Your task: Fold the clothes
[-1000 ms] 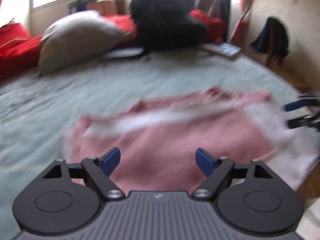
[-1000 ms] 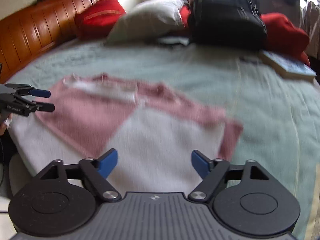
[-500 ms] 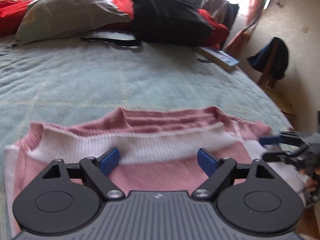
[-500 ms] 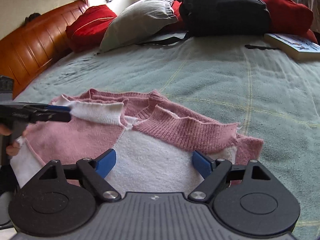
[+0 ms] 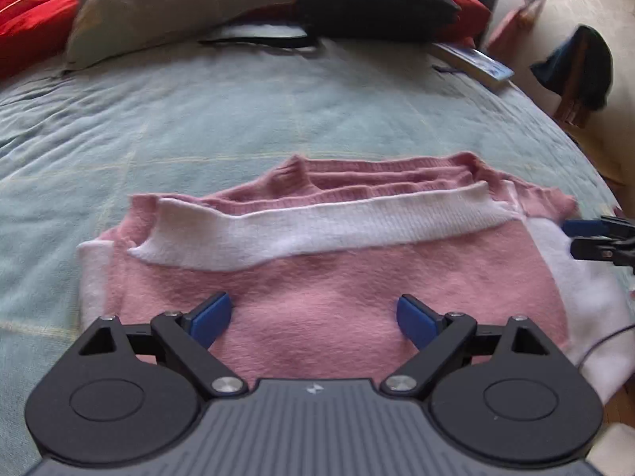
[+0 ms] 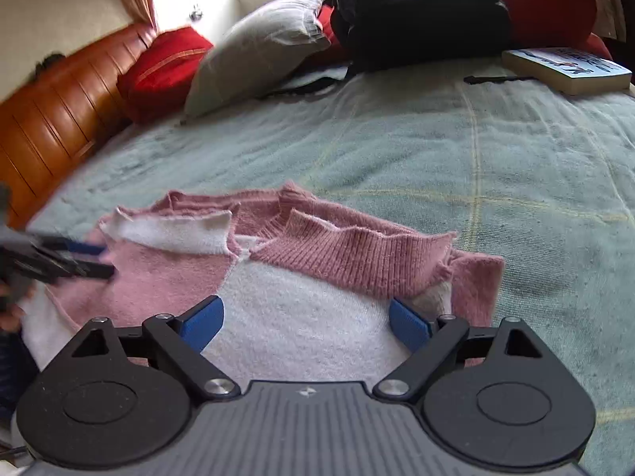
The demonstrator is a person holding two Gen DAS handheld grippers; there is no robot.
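Observation:
A pink and white knitted sweater [image 5: 325,277] lies folded on the green bedspread [image 5: 238,119], with a white ribbed hem across its top. My left gripper [image 5: 313,317] is open and empty just above the pink part near the bed's front edge. My right gripper [image 6: 305,321] is open and empty over the sweater's white part [image 6: 309,309]. The right gripper also shows at the right edge of the left wrist view [image 5: 595,238]. The left gripper shows at the left edge of the right wrist view [image 6: 71,258].
A grey pillow [image 5: 166,0], red cushions [image 6: 162,67] and a black backpack [image 6: 416,12] lie at the far side of the bed. A book [image 6: 567,67] lies at the far right. A wooden headboard [image 6: 47,127] runs along the left.
Both grippers have come lower and closer to the sweater, staying open. The sweater lies as before.

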